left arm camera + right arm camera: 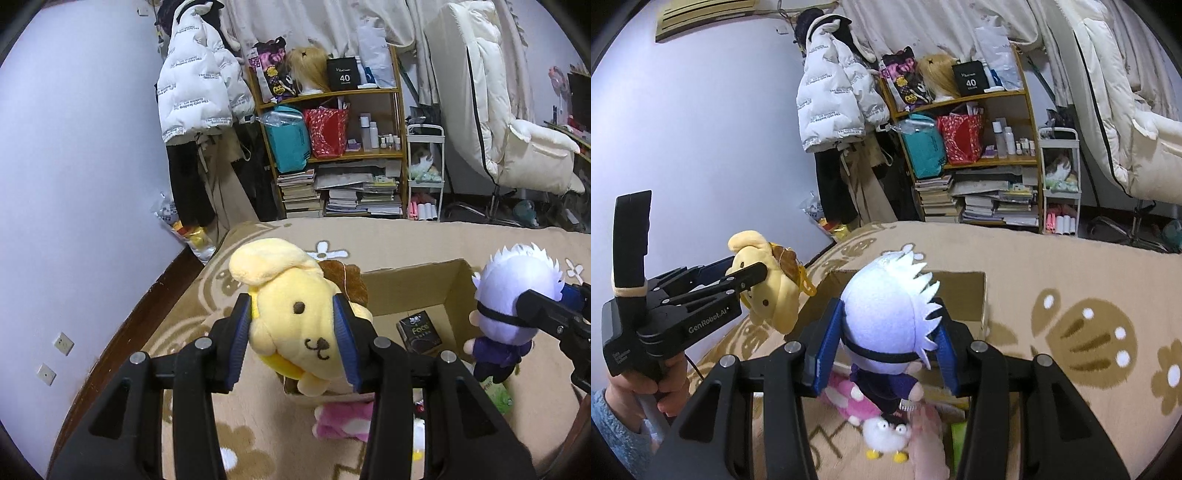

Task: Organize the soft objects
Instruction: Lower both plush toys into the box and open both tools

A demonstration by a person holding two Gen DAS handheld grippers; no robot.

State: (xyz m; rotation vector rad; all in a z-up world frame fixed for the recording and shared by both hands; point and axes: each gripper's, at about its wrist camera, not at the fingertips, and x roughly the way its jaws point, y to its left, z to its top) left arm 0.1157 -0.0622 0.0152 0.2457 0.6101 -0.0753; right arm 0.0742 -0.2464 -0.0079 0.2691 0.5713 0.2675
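My left gripper (293,334) is shut on a yellow dog plush (295,314) with a brown beret, held above the near left corner of an open cardboard box (406,291). My right gripper (886,350) is shut on a white-haired doll (890,317) in dark purple clothes, held above the box (964,295). The doll also shows in the left wrist view (513,295), and the dog plush in the right wrist view (772,284). A pink plush (343,421) and a white round plush (886,435) lie on the carpet below.
A black packet (419,330) lies inside the box. The box sits on a beige flower-pattern carpet (1071,280). A shelf (332,147) of books and bags, a hanging white jacket (195,85) and a white chair (498,110) stand behind.
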